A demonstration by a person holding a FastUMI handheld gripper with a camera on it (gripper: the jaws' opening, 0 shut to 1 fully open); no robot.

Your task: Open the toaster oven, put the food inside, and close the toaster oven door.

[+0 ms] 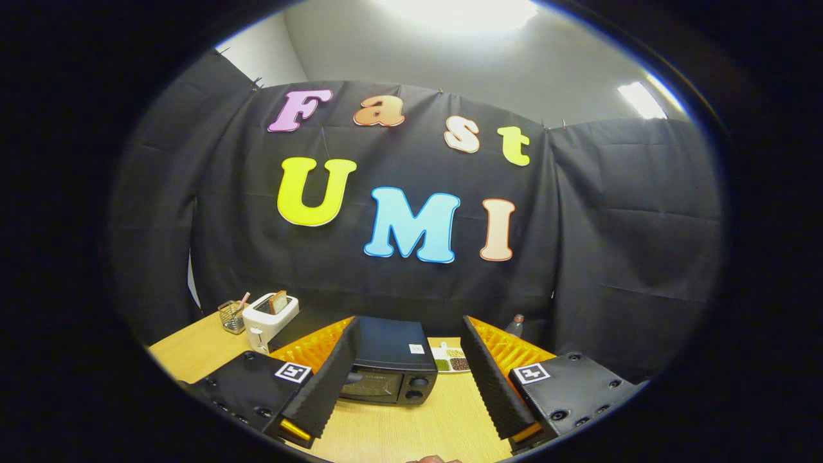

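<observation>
A black toaster oven (391,368) stands on the wooden table (411,427), beyond my fingers and seen between them. Its door looks closed, with two knobs on its right side. My gripper (406,379) is open, held above the table with nothing between its fingers. The left finger (325,386) overlaps the oven's left edge in the view. A small tray of food (452,360) with green and brown portions lies on the table just right of the oven, behind it.
A white pop-up toaster (270,316) with a slice of bread in it stands at the back left, beside a wire holder (231,315). A bottle (514,325) stands at the back right near the cloth wall. A fingertip (434,459) shows at the table's near edge.
</observation>
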